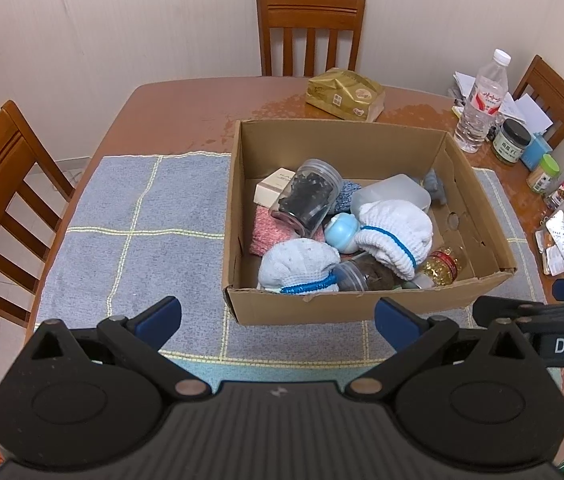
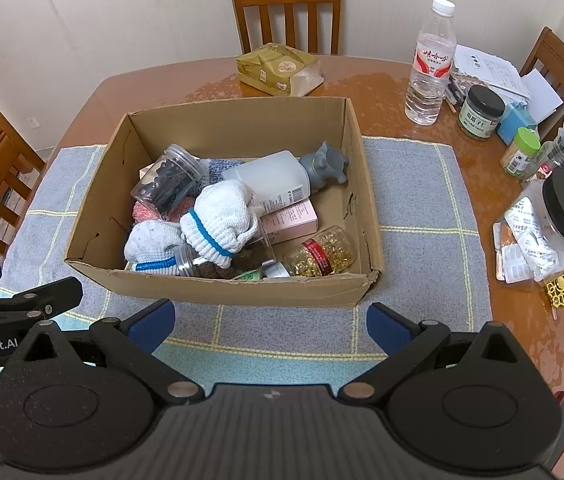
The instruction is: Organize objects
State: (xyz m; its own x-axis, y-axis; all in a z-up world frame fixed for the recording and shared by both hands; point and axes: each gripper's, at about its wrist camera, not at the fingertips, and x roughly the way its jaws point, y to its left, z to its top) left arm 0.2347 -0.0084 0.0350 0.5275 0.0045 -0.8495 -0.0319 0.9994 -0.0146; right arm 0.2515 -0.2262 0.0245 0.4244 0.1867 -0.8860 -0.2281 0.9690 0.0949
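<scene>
Both tools hung empty as I watched: left gripper (image 1: 277, 314) and right gripper (image 2: 270, 318) had their jaws spread wide, just short of the cardboard box (image 2: 217, 286), which sat on the checked cloth (image 2: 414, 208) holding gloves (image 2: 217, 222), jars and bottles.

L hand-held gripper (image 1: 277, 318) open, empty, w/ cardboard box (image 1: 366, 300) of items just ahead on cloth (image 1: 141, 216).

Wooden chairs (image 1: 310, 28), water bottle (image 2: 430, 64), papers (image 2: 486, 68)
</scene>
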